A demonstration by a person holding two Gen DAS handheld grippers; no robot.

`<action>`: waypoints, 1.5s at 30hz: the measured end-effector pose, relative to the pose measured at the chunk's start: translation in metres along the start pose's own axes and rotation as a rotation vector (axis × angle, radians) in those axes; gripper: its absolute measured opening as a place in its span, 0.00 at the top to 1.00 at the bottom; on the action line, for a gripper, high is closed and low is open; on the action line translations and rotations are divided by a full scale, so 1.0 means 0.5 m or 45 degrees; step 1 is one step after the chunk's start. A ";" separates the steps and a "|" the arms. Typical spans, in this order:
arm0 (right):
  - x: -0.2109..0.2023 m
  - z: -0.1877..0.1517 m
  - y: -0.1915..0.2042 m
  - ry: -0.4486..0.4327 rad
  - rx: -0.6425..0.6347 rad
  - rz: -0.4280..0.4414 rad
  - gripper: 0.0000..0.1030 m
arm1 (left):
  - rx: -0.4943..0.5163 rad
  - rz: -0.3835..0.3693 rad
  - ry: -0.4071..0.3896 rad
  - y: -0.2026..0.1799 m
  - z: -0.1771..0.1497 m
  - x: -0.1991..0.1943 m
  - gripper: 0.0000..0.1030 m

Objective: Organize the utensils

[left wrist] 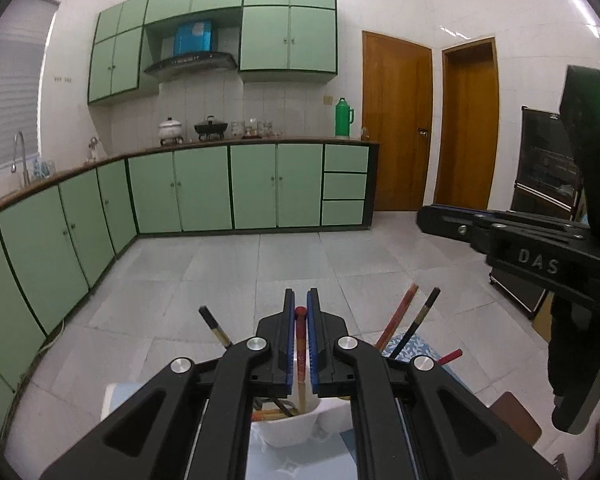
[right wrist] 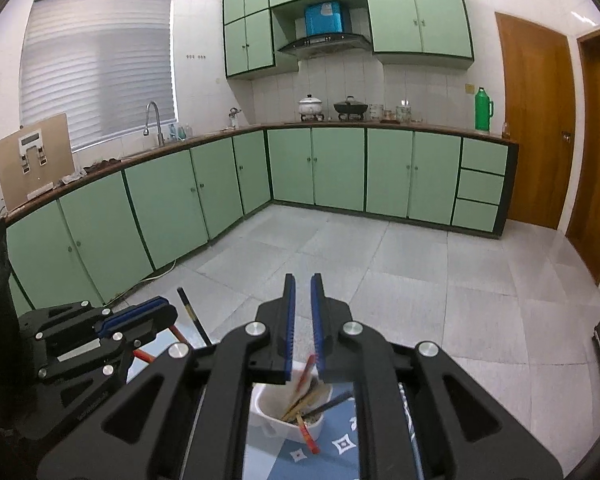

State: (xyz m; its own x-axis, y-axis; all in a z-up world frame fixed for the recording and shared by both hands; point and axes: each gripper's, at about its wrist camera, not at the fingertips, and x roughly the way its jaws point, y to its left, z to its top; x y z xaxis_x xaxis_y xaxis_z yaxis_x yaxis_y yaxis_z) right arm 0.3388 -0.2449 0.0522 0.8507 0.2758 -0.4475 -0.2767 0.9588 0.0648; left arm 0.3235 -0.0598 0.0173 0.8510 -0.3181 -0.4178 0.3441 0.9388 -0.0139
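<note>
From the left wrist, the left gripper (left wrist: 300, 312) has its jaws nearly together on a red-tipped chopstick (left wrist: 300, 344), which stands upright with its lower end down in the white holder (left wrist: 296, 426) on the table (left wrist: 284, 464). Other chopsticks (left wrist: 396, 320) lean out of that holder at odd angles. I'd say the danger is a tilt: if the stick is let go while slanted, it could tip over the rim, or a sideways nudge could drag the light holder along. The right gripper (left wrist: 430, 216) hovers off to the side, apart from everything.

From the right wrist, the right gripper (right wrist: 303, 296) shows a narrow gap between its jaws with nothing in it that I can see. The holder (right wrist: 278, 420) sits just below, sticks lying crosswise inside. Coming down carelessly could knock them out.
</note>
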 end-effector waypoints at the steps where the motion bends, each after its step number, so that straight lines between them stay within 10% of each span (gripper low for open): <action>1: -0.004 -0.001 -0.002 -0.003 0.008 0.001 0.91 | -0.008 0.000 -0.004 0.002 -0.001 -0.005 0.94; 20: -0.275 -0.119 -0.019 -0.132 0.111 -0.086 0.14 | -0.059 0.073 -0.092 -0.022 -0.057 -0.244 0.14; 45: -0.413 -0.304 0.128 -0.012 0.064 -0.048 0.05 | -0.095 0.121 -0.009 -0.074 -0.183 -0.396 0.08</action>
State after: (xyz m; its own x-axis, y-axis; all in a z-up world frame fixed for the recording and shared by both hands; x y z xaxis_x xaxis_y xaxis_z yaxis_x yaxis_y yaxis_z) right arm 0.0774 -0.2508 0.0134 0.8644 0.2397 -0.4419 -0.2217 0.9707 0.0930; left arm 0.1062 -0.0196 0.0174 0.8813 -0.2277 -0.4142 0.2313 0.9720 -0.0422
